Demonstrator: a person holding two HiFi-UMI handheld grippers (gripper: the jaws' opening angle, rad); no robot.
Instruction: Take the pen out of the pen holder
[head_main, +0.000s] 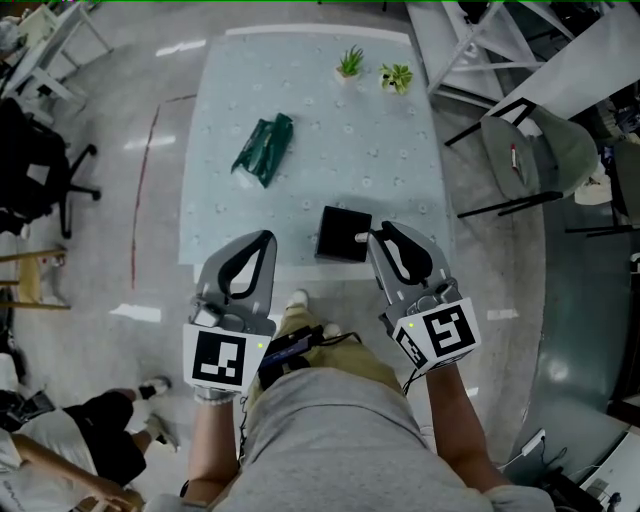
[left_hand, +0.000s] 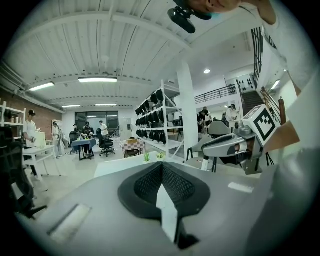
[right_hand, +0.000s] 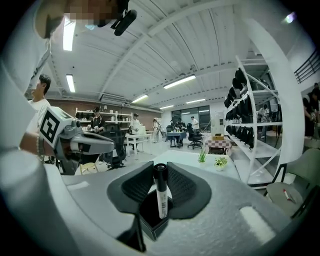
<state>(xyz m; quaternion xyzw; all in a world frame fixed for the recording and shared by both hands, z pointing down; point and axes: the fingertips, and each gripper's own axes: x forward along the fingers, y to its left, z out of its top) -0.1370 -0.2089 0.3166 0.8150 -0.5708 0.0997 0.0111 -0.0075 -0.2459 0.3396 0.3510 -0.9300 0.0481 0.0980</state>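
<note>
Right tool (right_hand: 160, 166) apparently tight on pen (right_hand: 161, 197)

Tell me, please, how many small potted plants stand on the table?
2. Both stand at the far edge of the table: the left plant, and the right plant close beside it. No others show, and none seems hidden.

Crumpled green bag (head_main: 263, 150), potted plant (head_main: 350, 63), chair (head_main: 540, 150)

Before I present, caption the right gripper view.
Right gripper clamps a black pen upright over the black pen holder.
</note>
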